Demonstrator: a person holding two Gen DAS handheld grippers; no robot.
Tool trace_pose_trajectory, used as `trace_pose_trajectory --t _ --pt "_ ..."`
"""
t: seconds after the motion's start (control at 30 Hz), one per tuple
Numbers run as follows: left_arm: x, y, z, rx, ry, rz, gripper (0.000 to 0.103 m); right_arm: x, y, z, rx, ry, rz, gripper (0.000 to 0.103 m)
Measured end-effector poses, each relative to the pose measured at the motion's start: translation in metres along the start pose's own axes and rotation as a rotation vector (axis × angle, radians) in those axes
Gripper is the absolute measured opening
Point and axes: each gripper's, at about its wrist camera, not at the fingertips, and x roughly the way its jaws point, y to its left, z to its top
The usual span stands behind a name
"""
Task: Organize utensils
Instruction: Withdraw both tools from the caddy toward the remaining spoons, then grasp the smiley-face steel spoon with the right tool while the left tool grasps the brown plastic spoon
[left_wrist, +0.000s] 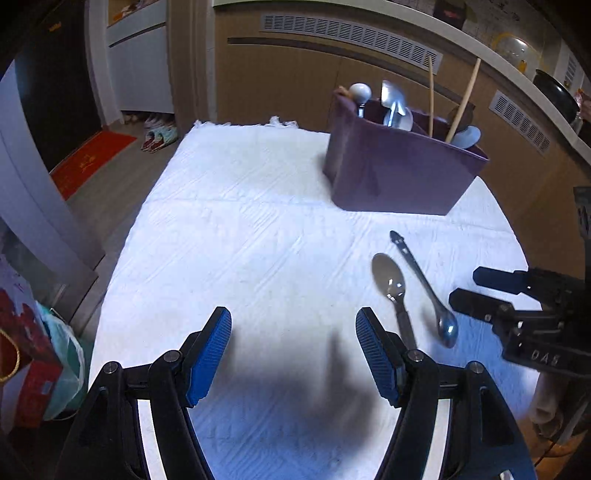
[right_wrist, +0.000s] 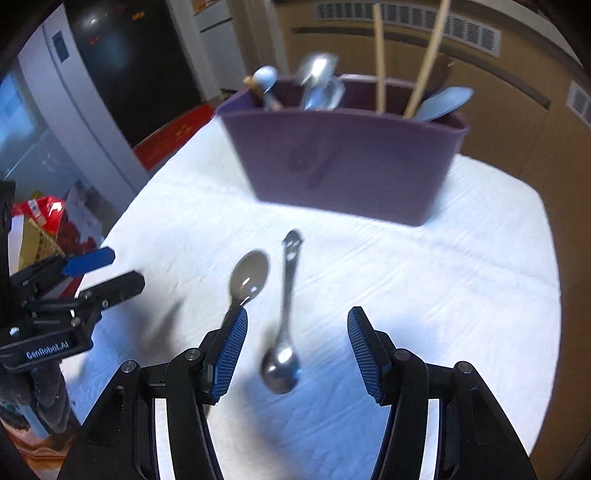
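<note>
Item: two spoons, small spoon between my right gripper pads, larger spoon beside my left gripper, both agape and empty; I'd centre over handles before closing, caddy beyond.

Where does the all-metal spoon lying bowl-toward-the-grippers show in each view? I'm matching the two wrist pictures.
Left wrist: all-metal spoon lower right, right of the dark-handled spoon.
Right wrist: centre, bowl between the open fingers.
Shared landmark: purple utensil holder.
</note>
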Motion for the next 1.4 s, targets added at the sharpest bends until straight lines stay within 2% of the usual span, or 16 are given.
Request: trace_pose_trajectory --t 0.1,0.2,0.33,0.5,0.67,0.8,1.0,1.13,1.2,1.23,1.4 --pt "-0.003 0.008 -0.004 -0.003 -0.003 0.001 0.067 0.006 0.014 -0.002 -0.045 0.009 -0.006 0.055" --pt "-0.007 0.018 -0.002 -0.048 -0.013 -0.007 0.067 0.014 0.024 -0.003 -0.068 0.028 -0.002 0.047" --pt "-0.006 0.025 -0.001 -0.065 -0.011 -0.001 0.068 0.014 0.034 -0.008 -0.099 0.032 -0.019 0.041" --pt "-0.001 0.017 -0.003 -0.045 0.005 -0.024 0.069 0.013 0.024 -0.019 -0.061 0.049 -0.020 0.030" --pt "0.002 0.007 -0.003 -0.026 0.016 -0.036 0.069 0.019 0.022 -0.025 -0.077 0.045 -0.038 0.029" --pt "0.000 0.001 -0.005 -0.007 0.018 -0.036 0.070 0.020 0.022 -0.030 -0.098 0.032 -0.094 0.030" --pt "-0.002 0.002 -0.005 -0.011 0.019 -0.028 0.071 0.021 0.017 -0.039 -0.094 0.028 -0.082 0.031" --pt "-0.002 -0.002 -0.007 -0.003 0.028 -0.040 0.071 0.022 0.024 -0.043 -0.136 0.020 -0.110 0.035" --pt "-0.003 -0.005 -0.008 0.007 0.028 -0.042 0.071 0.021 0.025 -0.044 -0.142 0.017 -0.116 0.033" --pt "-0.004 -0.006 -0.009 0.010 0.028 -0.042 0.071 0.021 0.024 -0.044 -0.141 0.019 -0.115 0.029" --pt "-0.002 -0.009 -0.009 0.018 0.039 -0.038 0.071 0.007 0.014 -0.048 -0.124 -0.014 -0.133 0.029"
